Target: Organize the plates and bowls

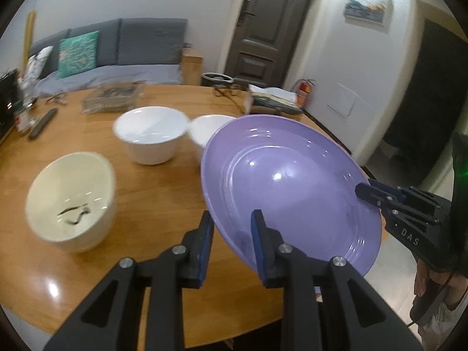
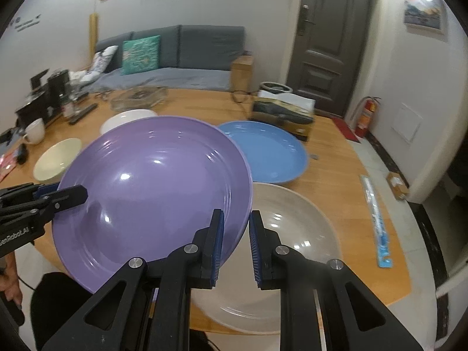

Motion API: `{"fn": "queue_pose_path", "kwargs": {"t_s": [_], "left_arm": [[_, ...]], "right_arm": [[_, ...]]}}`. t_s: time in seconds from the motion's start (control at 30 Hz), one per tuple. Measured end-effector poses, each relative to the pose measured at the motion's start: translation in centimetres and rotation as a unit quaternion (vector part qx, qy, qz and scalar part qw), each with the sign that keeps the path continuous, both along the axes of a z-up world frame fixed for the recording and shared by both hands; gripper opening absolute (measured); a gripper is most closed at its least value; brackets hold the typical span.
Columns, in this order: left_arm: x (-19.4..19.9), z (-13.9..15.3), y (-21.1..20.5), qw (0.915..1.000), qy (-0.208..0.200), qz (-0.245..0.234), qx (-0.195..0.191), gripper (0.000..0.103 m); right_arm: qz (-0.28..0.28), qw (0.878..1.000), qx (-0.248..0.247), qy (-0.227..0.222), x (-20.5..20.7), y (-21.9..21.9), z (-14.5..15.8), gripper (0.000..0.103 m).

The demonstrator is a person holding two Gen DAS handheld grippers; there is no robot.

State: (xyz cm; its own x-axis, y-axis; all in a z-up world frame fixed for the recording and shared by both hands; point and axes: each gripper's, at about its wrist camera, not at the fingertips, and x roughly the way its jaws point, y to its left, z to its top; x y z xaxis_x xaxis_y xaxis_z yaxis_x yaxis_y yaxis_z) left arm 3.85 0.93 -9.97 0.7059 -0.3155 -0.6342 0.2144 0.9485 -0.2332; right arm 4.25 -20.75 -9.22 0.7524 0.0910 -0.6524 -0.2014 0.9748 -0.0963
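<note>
In the left wrist view, the left gripper (image 1: 231, 228) has its two black fingers with blue pads closed over the near rim of a large, glossy purple ceramic plate (image 1: 286, 181), one pad under the rim and one above it, so it is grasping the plate. The plate is tilted and is lifted above the round wooden table (image 1: 163, 187). At the right edge of the plate the right gripper (image 1: 365, 191) clamps the rim from the side (a hand holds its handle lower in the corner). On the table to the left there is a cream bowl with a dark mark inside (image 1: 71, 199), farther back a white deep bowl (image 1: 150, 134), and just beside it another white bowl (image 1: 206, 130), partly hidden behind the purple plate. In the right wrist view, the right gripper (image 2: 236, 234) has the rim of the purple plate between its blue pads, and its jaws are clenched on it. The left gripper (image 2: 68, 194) holds the opposite rim at the left side. Under and beside the lifted plate lie a blue round plate (image 2: 272, 152) and a pale beige large plate (image 2: 295, 228), both flat on the table and near each other. A white mug (image 2: 35, 131) stands at the far left.
</note>
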Motion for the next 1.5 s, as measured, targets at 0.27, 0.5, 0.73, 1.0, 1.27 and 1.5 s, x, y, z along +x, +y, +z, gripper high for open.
{"fn": "queue_pose_path", "kwargs": {"t_s": [0.27,0.5,0.73,1.0,1.27,1.5], "left_arm": [[1.4,0.2,-5.2,0.9988,0.013,-0.046,0.013,0.022],[2.9,-1.2,-8.9,0.9961,0.041,-0.07,0.034,0.023],[3.8,-2.3,-12.0,0.9928,0.057,-0.087,0.059,0.023],[4.4,-2.8,-12.7,0.9911,0.064,-0.091,0.072,0.023],[4.3,-2.9,-12.0,0.9918,0.064,-0.082,0.074,0.027],[4.4,-2.7,-11.4,0.9925,0.06,-0.075,0.075,0.028]], "right_arm": [[-0.043,0.999,0.015,0.0,-0.3,-5.6,-0.5,0.013],[-0.066,0.997,0.04,0.005,-0.5,-9.5,-2.0,0.013],[-0.08,0.995,0.061,0.019,-0.4,-12.3,-3.9,0.013],[-0.077,0.994,0.073,0.033,-0.2,-13.3,-5.1,0.013],[-0.067,0.994,0.077,0.035,0.3,-12.6,-5.0,0.013],[-0.066,0.994,0.078,0.031,0.2,-12.3,-4.6,0.013]]}}
